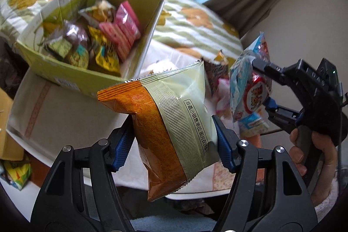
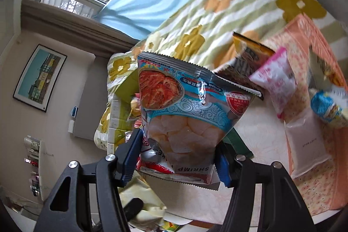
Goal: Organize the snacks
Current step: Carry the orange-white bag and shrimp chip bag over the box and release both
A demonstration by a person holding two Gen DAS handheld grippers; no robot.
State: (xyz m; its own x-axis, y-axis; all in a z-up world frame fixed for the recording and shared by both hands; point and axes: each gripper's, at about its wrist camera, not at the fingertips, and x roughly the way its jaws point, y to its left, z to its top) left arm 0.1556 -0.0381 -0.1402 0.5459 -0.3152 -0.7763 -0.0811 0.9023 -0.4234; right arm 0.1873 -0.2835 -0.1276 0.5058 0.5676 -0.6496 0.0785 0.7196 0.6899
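Observation:
My left gripper (image 1: 173, 142) is shut on an orange and pale green snack bag (image 1: 165, 123), which stands up between the blue pads. To the right, a hand holds my right gripper (image 1: 261, 84), shut on a blue shrimp cracker bag (image 1: 250, 88). In the right wrist view that gripper (image 2: 177, 162) pinches the lower part of the cracker bag (image 2: 184, 105), lifted above the table. A green cardboard box (image 1: 71, 73) holding several snack packets sits at the upper left, apart from both bags.
The green box rests on a pale flat carton (image 1: 54, 110). A flowered quilt (image 1: 195, 21) lies behind it. Loose on the table are a pink packet (image 2: 276, 79), a long pale pink packet (image 2: 304, 140), a brown packet (image 2: 245, 53) and a blue packet (image 2: 326, 108).

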